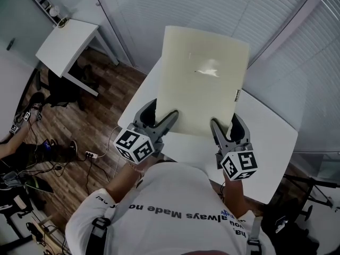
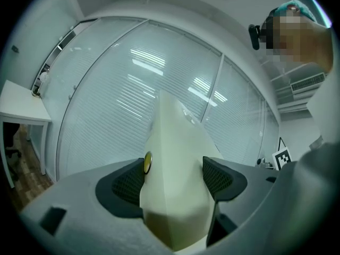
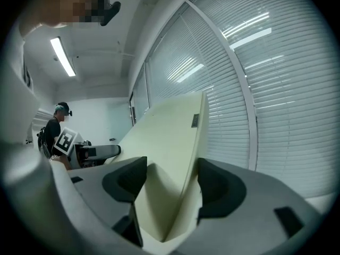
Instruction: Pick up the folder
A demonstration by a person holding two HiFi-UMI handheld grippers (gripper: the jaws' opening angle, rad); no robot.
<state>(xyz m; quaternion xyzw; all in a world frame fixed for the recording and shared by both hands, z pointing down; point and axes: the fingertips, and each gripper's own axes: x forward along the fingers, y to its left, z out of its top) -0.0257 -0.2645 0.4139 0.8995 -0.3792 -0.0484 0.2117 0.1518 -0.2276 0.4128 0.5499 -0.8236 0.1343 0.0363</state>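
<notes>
A cream folder [image 1: 204, 81] is held up flat above the white table [image 1: 271, 142]; it has a small snap stud near one edge and a small tab on its right edge. My left gripper [image 1: 162, 111] grips its near edge at the left and my right gripper [image 1: 226, 121] grips the same edge at the right. In the left gripper view the folder [image 2: 178, 153] fills the gap between the pads [image 2: 223, 178] of the left gripper [image 2: 172, 180]. The right gripper view has the folder [image 3: 170, 142] wedged edge-on in the right gripper [image 3: 170, 184].
A glass wall with blinds [image 1: 212, 9] stands just beyond the table. A second small white table [image 1: 66, 44] is at the far left, over wooden floor with cables [image 1: 64, 158]. Another person [image 3: 56, 124] stands in the background of the right gripper view.
</notes>
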